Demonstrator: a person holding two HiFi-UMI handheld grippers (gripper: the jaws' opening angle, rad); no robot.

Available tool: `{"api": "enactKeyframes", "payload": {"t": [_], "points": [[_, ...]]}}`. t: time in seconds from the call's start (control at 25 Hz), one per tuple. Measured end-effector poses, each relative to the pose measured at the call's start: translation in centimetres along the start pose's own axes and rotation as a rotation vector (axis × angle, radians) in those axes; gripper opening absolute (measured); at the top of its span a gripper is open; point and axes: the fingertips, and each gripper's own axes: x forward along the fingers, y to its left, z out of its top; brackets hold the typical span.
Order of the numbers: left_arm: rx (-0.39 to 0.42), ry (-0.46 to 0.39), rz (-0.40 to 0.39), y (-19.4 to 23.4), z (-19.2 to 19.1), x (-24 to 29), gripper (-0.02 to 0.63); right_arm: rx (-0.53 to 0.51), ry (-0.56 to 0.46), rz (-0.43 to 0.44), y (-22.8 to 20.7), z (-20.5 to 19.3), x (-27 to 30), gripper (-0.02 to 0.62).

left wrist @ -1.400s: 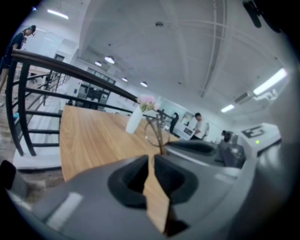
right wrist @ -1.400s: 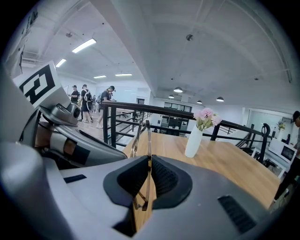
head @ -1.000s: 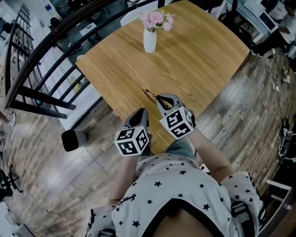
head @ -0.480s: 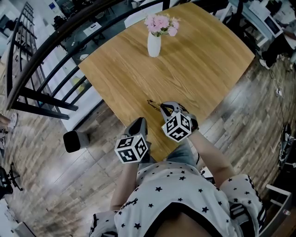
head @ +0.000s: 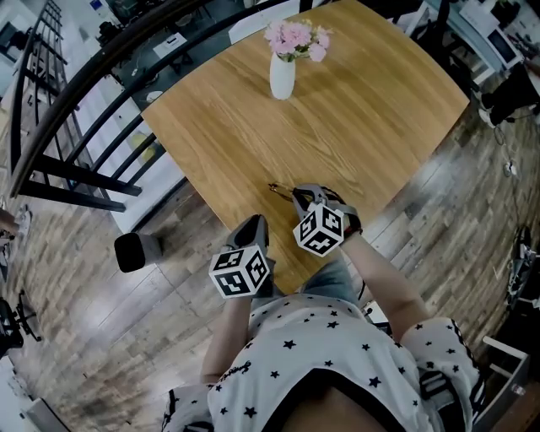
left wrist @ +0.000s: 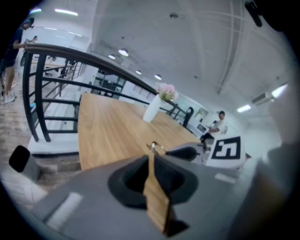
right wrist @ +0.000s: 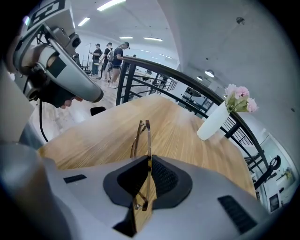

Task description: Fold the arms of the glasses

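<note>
an open-plan office or lab floor: long strip lights (right wrist: 111, 4) on a white ceiling (left wrist: 197, 42), a black railing (left wrist: 56, 48) beside a wood-plank floor (head: 84, 337), people (right wrist: 112, 54) standing far off, a wooden desk (head: 354, 101) with a vase (head: 282, 76) of pink flowers.

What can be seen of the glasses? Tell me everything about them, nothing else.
The glasses are a thin, bronze-coloured wire frame that looks like metal. The right gripper is shut on them, so they stand edge-on between its jaws and stick out forward past the tips, over the near part of the wooden table. Two slim bars run side by side, one straight, one bowed. Lenses cannot be made out, nor whether the arms are folded or the frame touches the table.
</note>
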Motion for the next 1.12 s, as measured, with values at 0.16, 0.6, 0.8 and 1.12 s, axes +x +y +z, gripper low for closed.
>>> {"api": "enactKeyframes", "payload": {"t": [0.16,0.6,0.8,1.12], "points": [[-0.003,-0.001,0.008,0.1,0.0,0.0,0.037,-0.029,0.008,0.002,0.2,-0.1,0.3,0.032],[-0.006,-0.002,0.015,-0.1,-0.3,-0.2,0.037,-0.195,0.074,0.014,1.8,-0.3,1.6,0.032],[-0.011,-0.014,0.026,0.2,-0.3,-0.6,0.037,-0.232,0.094,0.024,2.7,-0.5,2.0,0.034],[-0.016,-0.020,0.034,0.7,-0.6,-1.1,0.037,-0.247,0.111,0.030,3.7,-1.2,2.4,0.034]]}}
